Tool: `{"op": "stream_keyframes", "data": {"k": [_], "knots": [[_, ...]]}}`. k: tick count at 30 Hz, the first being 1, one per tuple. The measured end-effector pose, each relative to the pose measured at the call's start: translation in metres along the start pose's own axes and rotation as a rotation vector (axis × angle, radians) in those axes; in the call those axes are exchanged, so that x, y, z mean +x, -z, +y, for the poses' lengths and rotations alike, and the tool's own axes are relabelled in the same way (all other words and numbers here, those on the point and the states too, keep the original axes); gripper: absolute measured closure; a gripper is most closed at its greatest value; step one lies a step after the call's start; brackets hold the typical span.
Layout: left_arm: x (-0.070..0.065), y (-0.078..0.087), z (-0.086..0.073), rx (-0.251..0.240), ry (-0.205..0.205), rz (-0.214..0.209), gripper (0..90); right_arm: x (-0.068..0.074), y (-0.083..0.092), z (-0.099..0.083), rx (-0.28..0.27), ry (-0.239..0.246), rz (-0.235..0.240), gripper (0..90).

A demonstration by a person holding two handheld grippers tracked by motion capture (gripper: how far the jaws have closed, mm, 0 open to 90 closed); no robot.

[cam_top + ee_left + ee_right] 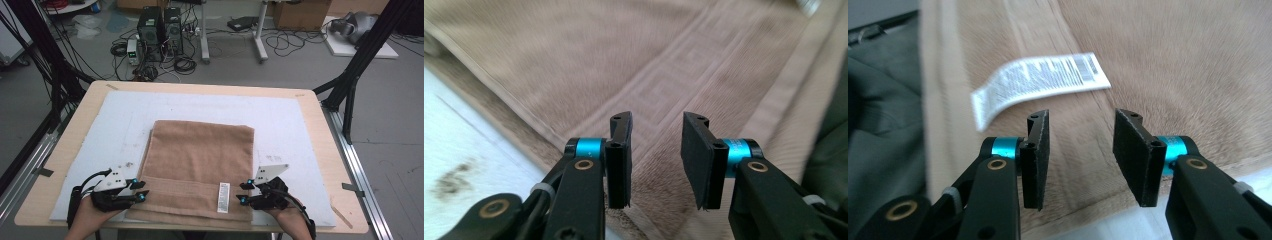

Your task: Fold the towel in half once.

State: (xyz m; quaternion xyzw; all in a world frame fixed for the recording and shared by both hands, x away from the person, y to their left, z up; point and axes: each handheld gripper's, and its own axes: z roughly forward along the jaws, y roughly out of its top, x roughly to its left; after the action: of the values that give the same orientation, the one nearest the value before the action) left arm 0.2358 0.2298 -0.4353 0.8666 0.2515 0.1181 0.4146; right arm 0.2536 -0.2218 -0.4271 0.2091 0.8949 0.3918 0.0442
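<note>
towel (200, 160) folded on mat | left gripper (141, 190) jaws apart at its left edge | right gripper (243, 192) likewise, right edge

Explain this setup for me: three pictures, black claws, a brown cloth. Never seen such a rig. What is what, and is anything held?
No robot here: a person holds a hand-operated two-jaw gripper in each hand. The high view looks down on the table; the left gripper sits at the towel's left edge and the right gripper at its right edge. The other two pictures come from a camera riding on each gripper, looking along its black jaws. On a white pad lies a folded brown towel with a white care label near the front edge. Both pairs of jaws stand apart over the towel with nothing between the pads, so nothing is held.
</note>
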Motion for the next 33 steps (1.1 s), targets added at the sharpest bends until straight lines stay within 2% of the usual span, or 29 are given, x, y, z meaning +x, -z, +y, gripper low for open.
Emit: {"op": "stream_keyframes", "data": {"k": [2, 3, 5, 6, 7, 8, 10, 11, 12, 16, 21, 24, 25, 27, 29, 30, 32, 33], "knots": [[0.001, -0.004, -0.002, 0.013, -0.001, -0.004, 65.9, -0.002, -0.004, -0.002, 0.009, -0.005, 0.000, 58.2], [0.001, -0.006, -0.004, 0.018, -0.010, -0.011, 68.9, -0.005, -0.011, -0.004, 0.020, -0.017, 0.005, 60.6], [0.000, -0.006, -0.006, -0.003, -0.015, -0.004, 71.9, -0.006, -0.012, -0.005, 0.010, -0.015, 0.006, 63.2], [0.000, -0.006, -0.007, -0.008, -0.013, 0.002, 81.0, -0.007, -0.012, -0.006, 0.003, -0.019, 0.002, 71.1], [-0.001, -0.006, -0.008, -0.011, -0.017, -0.014, 81.0, -0.007, -0.012, -0.006, 0.003, -0.019, 0.002, 71.1], [-0.005, -0.006, -0.008, -0.012, -0.038, 0.010, 86.0, -0.007, -0.012, -0.006, 0.007, -0.013, -0.003, 76.6], [-0.005, -0.005, -0.008, -0.009, -0.040, 0.016, 86.8, -0.007, -0.013, -0.005, 0.010, -0.006, -0.010, 78.5], [-0.006, -0.005, -0.008, -0.013, -0.035, 0.017, 87.5, -0.007, -0.013, -0.004, 0.012, -0.003, -0.010, 81.6], [-0.006, -0.004, -0.008, -0.014, -0.042, 0.021, 88.1, -0.007, -0.012, -0.004, 0.008, 0.003, 0.001, 88.5], [-0.008, 0.004, -0.007, -0.039, -0.036, 0.027, 88.7, -0.002, -0.010, 0.000, 0.005, 0.018, 0.004, 89.3], [-0.014, 0.015, -0.006, -0.046, -0.051, 0.023, 89.7, 0.004, -0.006, 0.002, 0.002, 0.037, 0.017, 89.2], [-0.016, 0.022, -0.007, -0.050, -0.046, 0.017, 89.9, 0.010, -0.001, 0.003, -0.033, 0.039, 0.084, 77.0], [-0.016, 0.024, -0.009, -0.049, -0.046, 0.013, 89.8, 0.014, -0.001, 0.003, -0.030, 0.048, 0.089, 72.8], [-0.015, 0.024, -0.013, -0.037, -0.042, -0.012, 88.9, 0.022, -0.002, 0.003, -0.004, 0.075, 0.078, 70.0], [-0.014, 0.022, -0.016, -0.032, -0.031, -0.024, 79.9, 0.024, -0.005, 0.001, 0.016, 0.077, 0.072, 68.4], [-0.014, 0.020, -0.017, -0.029, -0.028, -0.027, 71.2, 0.022, -0.010, -0.002, 0.033, 0.063, 0.053, 67.9], [-0.013, 0.014, -0.017, -0.014, -0.021, -0.027, 69.6, 0.022, -0.013, -0.003, 0.040, 0.052, 0.053, 68.7], [-0.012, 0.010, -0.017, 0.000, -0.025, -0.028, 69.8, 0.021, -0.016, -0.003, 0.038, 0.050, 0.044, 73.0]]}}
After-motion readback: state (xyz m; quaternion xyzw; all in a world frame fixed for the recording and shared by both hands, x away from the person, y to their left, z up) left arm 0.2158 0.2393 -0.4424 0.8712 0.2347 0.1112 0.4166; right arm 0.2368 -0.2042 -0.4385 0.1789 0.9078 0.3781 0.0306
